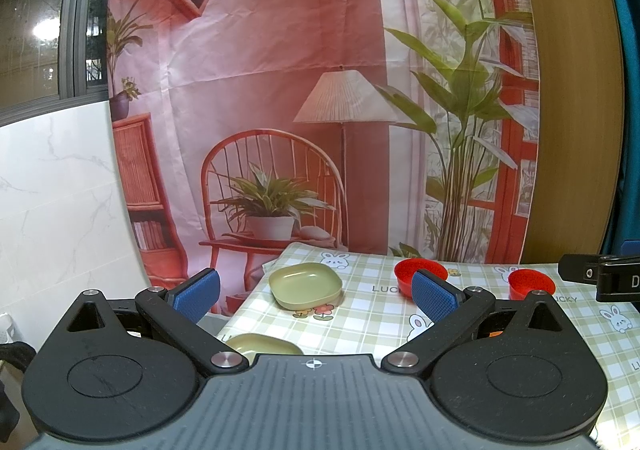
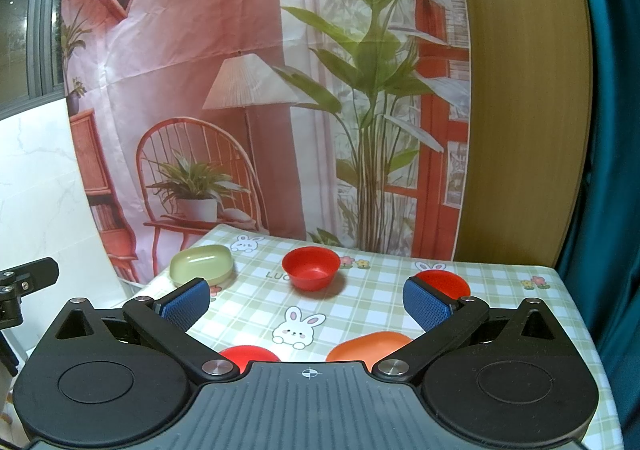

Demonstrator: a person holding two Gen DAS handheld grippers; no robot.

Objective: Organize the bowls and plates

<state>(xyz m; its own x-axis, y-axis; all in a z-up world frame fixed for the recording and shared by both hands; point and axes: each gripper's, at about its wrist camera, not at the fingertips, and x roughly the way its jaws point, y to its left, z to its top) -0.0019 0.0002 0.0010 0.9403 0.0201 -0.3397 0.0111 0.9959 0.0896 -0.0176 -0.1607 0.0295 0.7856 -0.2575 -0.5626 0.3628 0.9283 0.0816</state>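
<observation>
On the checked tablecloth a green square bowl sits at the far left. A second green dish lies close under my left gripper, which is open and empty above the table. Two red bowls sit to the right. In the right wrist view I see the green bowl, a red bowl, another red bowl, a red dish and an orange plate. My right gripper is open and empty.
A printed room backdrop hangs behind the table. A wooden panel and a teal curtain stand to the right. A white marble wall is at the left. The table's left edge drops off near the green bowl.
</observation>
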